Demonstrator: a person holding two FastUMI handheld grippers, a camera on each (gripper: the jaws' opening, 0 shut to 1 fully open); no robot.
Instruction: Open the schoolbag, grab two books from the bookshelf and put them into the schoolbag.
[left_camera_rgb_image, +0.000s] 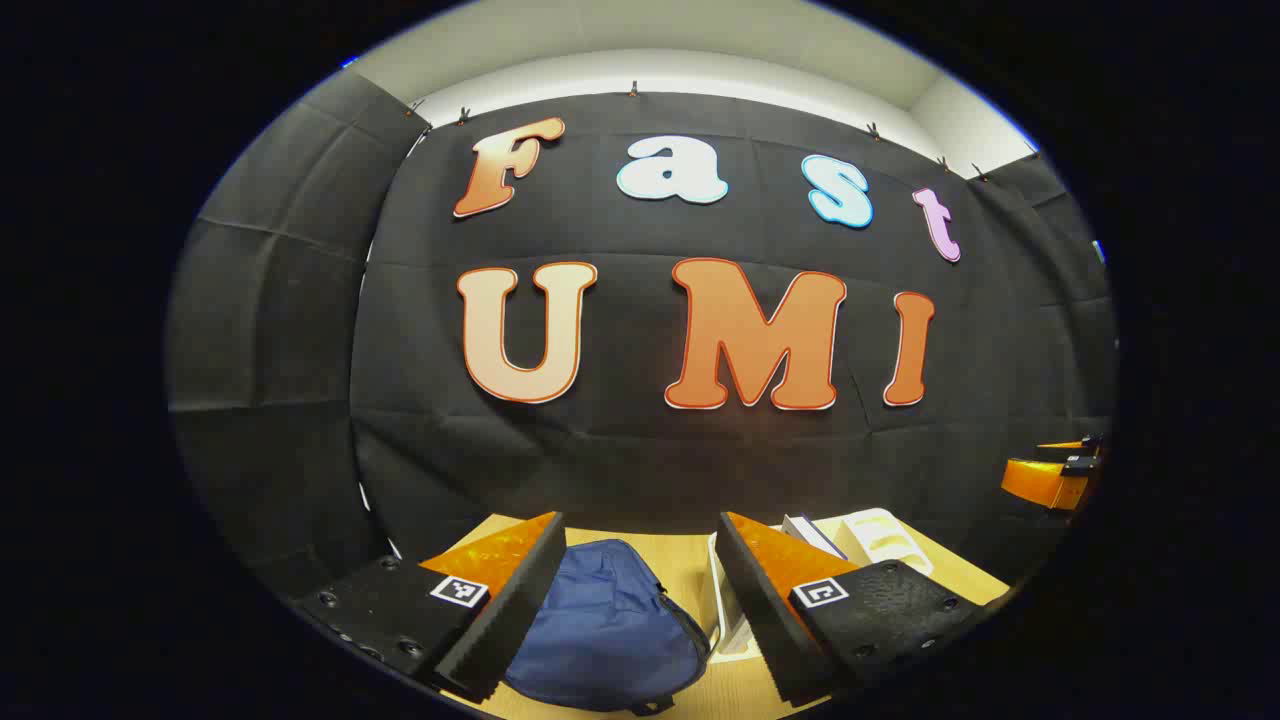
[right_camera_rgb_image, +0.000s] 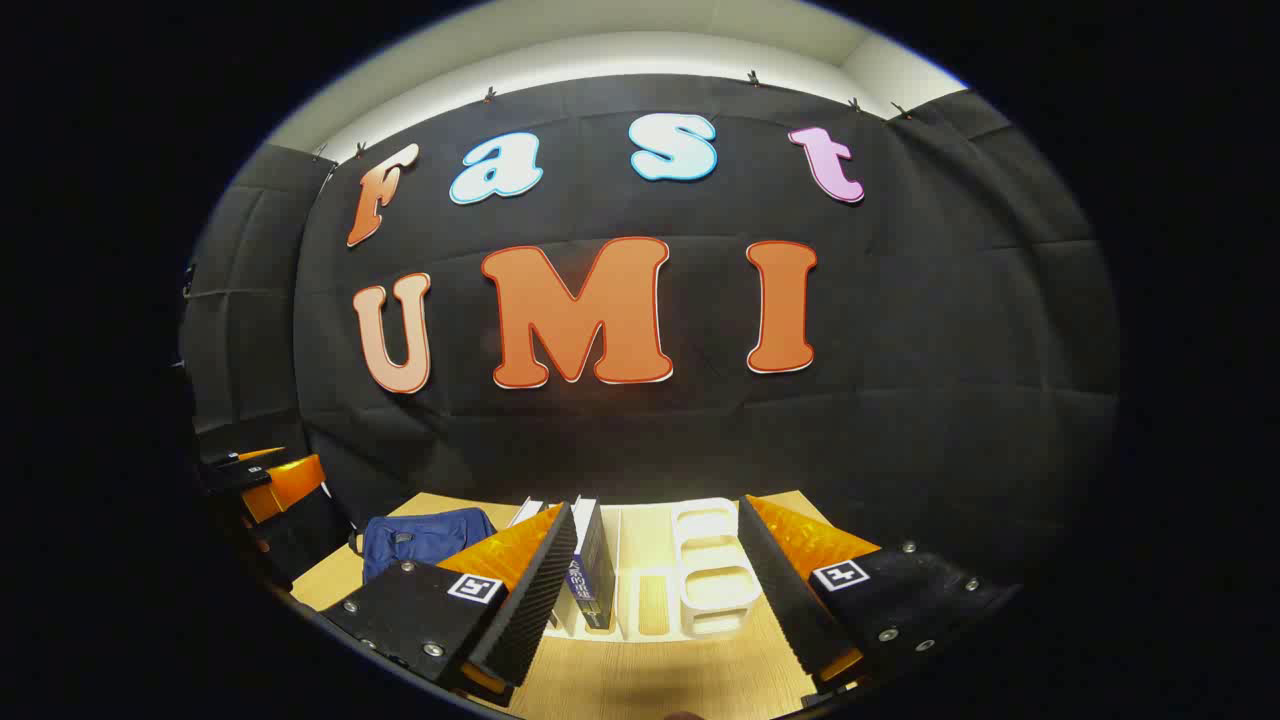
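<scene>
Left gripper view: blue fabric schoolbag (left_camera_rgb_image: 605, 630) lies on the light wooden surface (left_camera_rgb_image: 690, 570), seen between the left gripper (left_camera_rgb_image: 640, 590) fingers, which are spread wide, holding nothing. The bag's long axis runs away from the camera, zip closed as far as visible. Right of it, white slotted bookshelf (left_camera_rgb_image: 880, 540). Right gripper view: dark-spined upright book (right_camera_rgb_image: 592, 565) stands in the shelf, spine facing the camera. Right gripper (right_camera_rgb_image: 655, 580) fingers wide apart, empty, well short of the shelf.

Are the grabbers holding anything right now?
No. The left gripper is open in front of the schoolbag, and the right gripper is open in front of the bookshelf. Nothing is held.
</scene>
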